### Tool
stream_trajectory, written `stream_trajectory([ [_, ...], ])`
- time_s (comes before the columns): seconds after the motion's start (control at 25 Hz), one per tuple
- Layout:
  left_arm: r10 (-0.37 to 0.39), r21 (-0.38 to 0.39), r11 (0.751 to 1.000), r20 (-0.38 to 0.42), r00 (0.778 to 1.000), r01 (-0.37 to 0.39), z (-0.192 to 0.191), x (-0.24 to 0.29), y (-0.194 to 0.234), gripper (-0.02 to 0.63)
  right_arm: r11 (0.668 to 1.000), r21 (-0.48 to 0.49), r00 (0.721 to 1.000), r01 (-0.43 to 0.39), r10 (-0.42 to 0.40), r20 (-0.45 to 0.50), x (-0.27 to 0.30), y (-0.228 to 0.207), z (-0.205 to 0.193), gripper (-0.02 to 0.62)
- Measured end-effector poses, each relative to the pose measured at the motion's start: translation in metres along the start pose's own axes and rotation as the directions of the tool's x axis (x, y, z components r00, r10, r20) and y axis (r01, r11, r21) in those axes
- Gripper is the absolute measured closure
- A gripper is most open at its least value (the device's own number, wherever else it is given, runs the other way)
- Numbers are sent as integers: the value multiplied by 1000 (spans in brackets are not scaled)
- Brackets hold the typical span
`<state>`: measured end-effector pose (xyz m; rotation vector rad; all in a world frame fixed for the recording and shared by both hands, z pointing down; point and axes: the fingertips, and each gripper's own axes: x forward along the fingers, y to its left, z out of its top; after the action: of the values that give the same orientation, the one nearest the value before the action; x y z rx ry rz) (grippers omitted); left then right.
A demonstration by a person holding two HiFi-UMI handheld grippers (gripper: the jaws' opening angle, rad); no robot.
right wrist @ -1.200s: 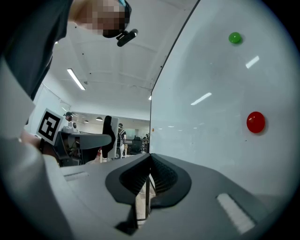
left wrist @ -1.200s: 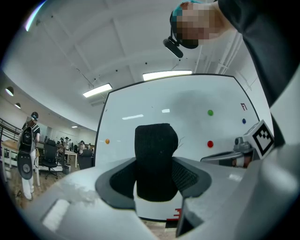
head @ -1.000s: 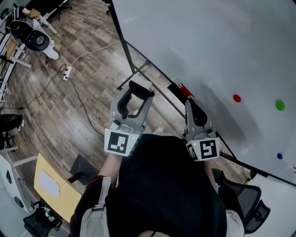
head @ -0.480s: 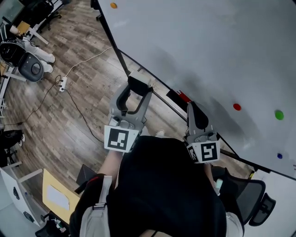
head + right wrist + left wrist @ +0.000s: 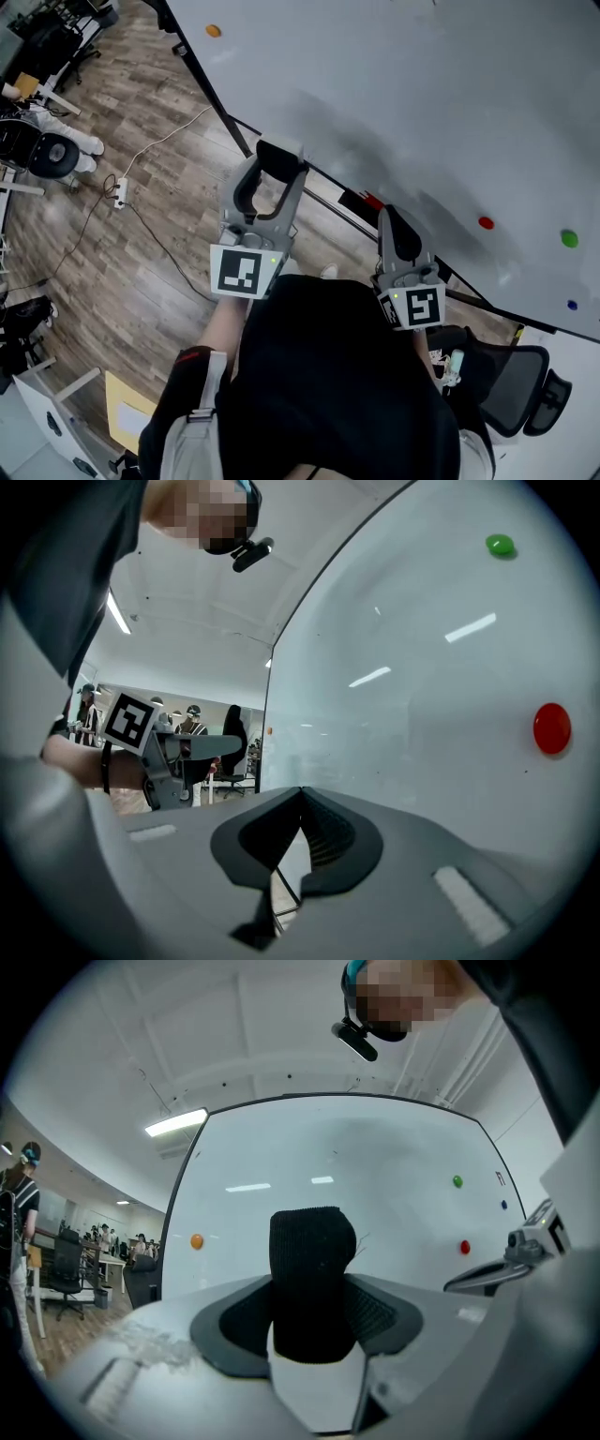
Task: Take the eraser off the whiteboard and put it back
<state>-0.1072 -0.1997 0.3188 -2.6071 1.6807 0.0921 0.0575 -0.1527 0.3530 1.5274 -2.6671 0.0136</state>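
so my left gripper [image 5: 274,173] is pinching the eraser [image 5: 312,1279] across its sides, off the whiteboard [image 5: 422,94] but pointed right at it, i'd guess so it goes back flat. right gripper [image 5: 298,844] is pressed together on nothing, parked beside.

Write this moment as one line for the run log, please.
left gripper: shut on black fabric-covered block eraser | right gripper: shut, empty | large white whiteboard: in front of both grippers
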Motion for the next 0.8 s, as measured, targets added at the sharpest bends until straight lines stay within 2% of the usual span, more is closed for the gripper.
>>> stream_trajectory([
  [0.4, -94, -3, 996, -4, 996, 94, 0, 38, 19, 376, 994, 3, 994, 108, -108, -11, 12, 2, -4, 594],
  [0.8, -118, -4, 993, -18, 993, 118, 1, 76, 34, 377, 978, 20, 978, 209, -209, -20, 19, -2, -9, 594],
])
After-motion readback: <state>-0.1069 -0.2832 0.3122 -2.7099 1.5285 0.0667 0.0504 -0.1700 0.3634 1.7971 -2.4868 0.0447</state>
